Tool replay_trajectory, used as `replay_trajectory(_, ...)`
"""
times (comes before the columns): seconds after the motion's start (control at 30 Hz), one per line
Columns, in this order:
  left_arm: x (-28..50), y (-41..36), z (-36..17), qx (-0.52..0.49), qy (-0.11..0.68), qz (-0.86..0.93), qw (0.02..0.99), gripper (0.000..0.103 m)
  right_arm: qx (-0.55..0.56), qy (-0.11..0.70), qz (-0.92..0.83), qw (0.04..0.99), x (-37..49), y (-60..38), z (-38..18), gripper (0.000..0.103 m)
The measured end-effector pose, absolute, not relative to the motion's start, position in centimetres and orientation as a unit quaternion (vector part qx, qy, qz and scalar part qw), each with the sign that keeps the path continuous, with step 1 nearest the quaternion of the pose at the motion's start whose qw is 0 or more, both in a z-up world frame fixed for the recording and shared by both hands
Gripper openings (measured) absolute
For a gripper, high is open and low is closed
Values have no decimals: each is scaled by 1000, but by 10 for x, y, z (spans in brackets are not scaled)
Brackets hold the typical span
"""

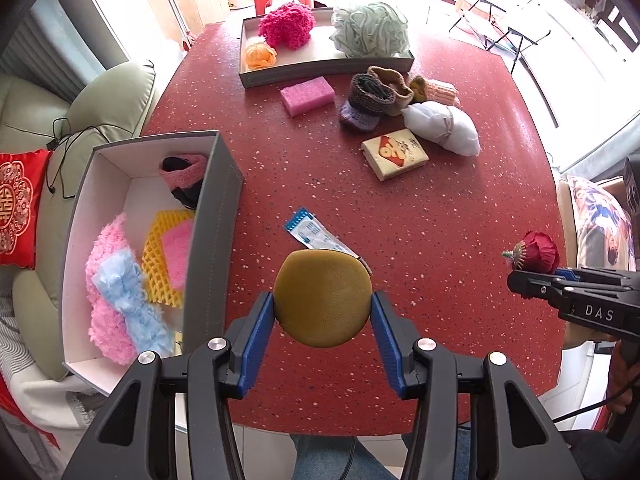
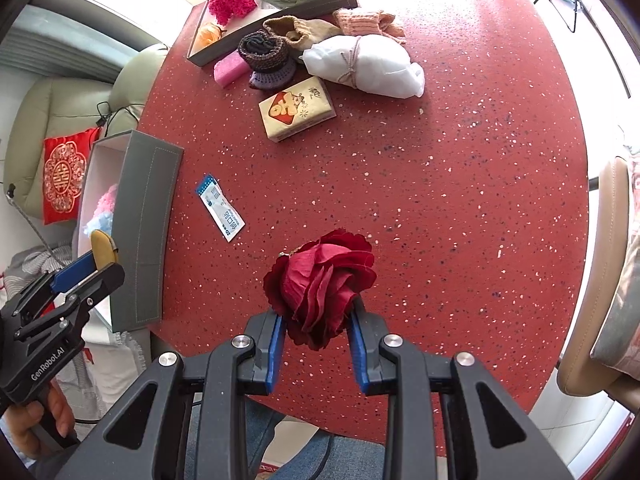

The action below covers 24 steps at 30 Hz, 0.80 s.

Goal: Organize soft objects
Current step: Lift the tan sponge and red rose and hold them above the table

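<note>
My left gripper (image 1: 323, 306) is shut on a round olive-brown sponge puff (image 1: 322, 298), held above the red speckled table (image 1: 440, 220) just right of the grey box (image 1: 218, 216). That box holds a pink and blue fluffy cloth (image 1: 116, 292), a yellow mesh sponge (image 1: 170, 252) and a pink knitted band (image 1: 182, 170). My right gripper (image 2: 318, 320) is shut on a dark red fabric flower (image 2: 322, 284) over the table's near side. In the left wrist view the flower (image 1: 536, 254) sits at the far right. The puff (image 2: 102, 248) shows beside the box in the right wrist view.
A far tray (image 1: 320, 68) holds a magenta pom (image 1: 286, 24), an orange flower (image 1: 260, 54) and a green mesh puff (image 1: 370, 30). Nearby lie a pink sponge (image 1: 307, 94), knitted pouches (image 1: 370, 96), a white bundle (image 1: 442, 126), a tissue pack (image 1: 394, 154) and a blue-white sachet (image 1: 316, 232).
</note>
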<state>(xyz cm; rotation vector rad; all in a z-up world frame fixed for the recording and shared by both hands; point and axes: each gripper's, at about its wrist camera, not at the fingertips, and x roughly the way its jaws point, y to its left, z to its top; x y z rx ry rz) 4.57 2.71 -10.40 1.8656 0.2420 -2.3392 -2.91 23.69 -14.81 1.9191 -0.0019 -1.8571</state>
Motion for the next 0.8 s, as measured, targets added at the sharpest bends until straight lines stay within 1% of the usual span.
replay_trajectory(0.47,70,-38,-103,599,82,-795,54,51,704,3,-687,181,-4,186,-147,32)
replay_trajectory(0.8,91,-81,-104,575,116,-806,75,51,691,42,-701,171,2,142,-128,32)
